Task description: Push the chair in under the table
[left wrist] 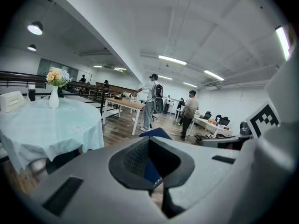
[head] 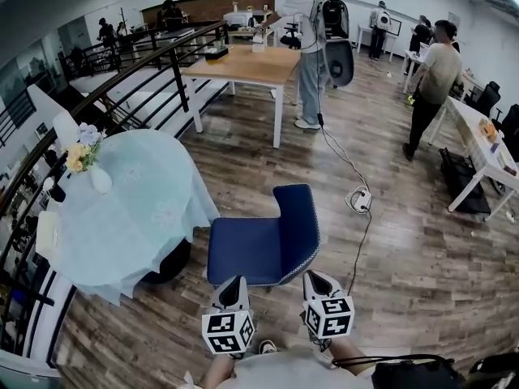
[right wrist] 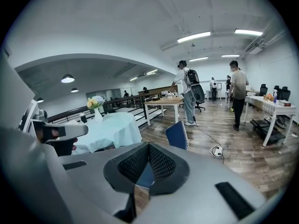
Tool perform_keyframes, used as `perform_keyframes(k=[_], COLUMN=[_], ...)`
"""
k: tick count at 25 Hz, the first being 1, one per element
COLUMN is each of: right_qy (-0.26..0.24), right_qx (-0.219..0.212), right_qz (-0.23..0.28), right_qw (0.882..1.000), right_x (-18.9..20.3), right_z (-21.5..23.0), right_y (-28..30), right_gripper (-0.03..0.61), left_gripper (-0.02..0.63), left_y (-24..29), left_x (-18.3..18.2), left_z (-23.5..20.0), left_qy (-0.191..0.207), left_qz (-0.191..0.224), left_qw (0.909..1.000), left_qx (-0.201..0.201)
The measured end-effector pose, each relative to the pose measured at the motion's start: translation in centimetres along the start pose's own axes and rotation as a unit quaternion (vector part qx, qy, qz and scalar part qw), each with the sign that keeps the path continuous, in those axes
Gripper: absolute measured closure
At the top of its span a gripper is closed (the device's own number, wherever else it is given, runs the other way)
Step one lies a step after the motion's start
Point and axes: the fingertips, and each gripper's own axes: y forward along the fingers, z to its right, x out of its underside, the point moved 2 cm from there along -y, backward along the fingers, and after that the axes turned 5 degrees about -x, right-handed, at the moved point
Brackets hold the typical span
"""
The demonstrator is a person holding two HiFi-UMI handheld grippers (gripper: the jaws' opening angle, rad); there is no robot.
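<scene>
Left hand-held gripper and right hand-held gripper, jaws pressed together and empty, sit at the near edge of the blue padded chair. It stands beside the round, pale-blue-clothed worktop, not yet under it, so most of the push seems left.

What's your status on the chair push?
Left gripper and right gripper both shut, at the near edge of the dark blue upholstered chair. Chair not yet under round table with pale blue cloth. Dark shape below the cloth, beside the seat.
</scene>
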Motion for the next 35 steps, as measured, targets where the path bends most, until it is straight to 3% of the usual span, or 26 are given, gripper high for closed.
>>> perform_keyframes(k=[20,35], right_qy=[0.012,-0.015], right_qx=[0.014,-0.031], right_qz=[-0.028,-0.017], right_qw=[0.999,0.999], right_x=[0.2,-7.0], right_z=[3.1,9.5], right_y=[1.6,10.6], right_gripper=[0.561,0.561], left_gripper=[0.609,0.609], left_y=[3.2,11.8], left_x=[1.3,-2.3], left_z=[0.2,0.4], left_qy=[-0.011,-0.019], left_qz=[-0.034,-0.023], left_qw=[0.9994,0.9978], left_qx=[-0.002,-0.059])
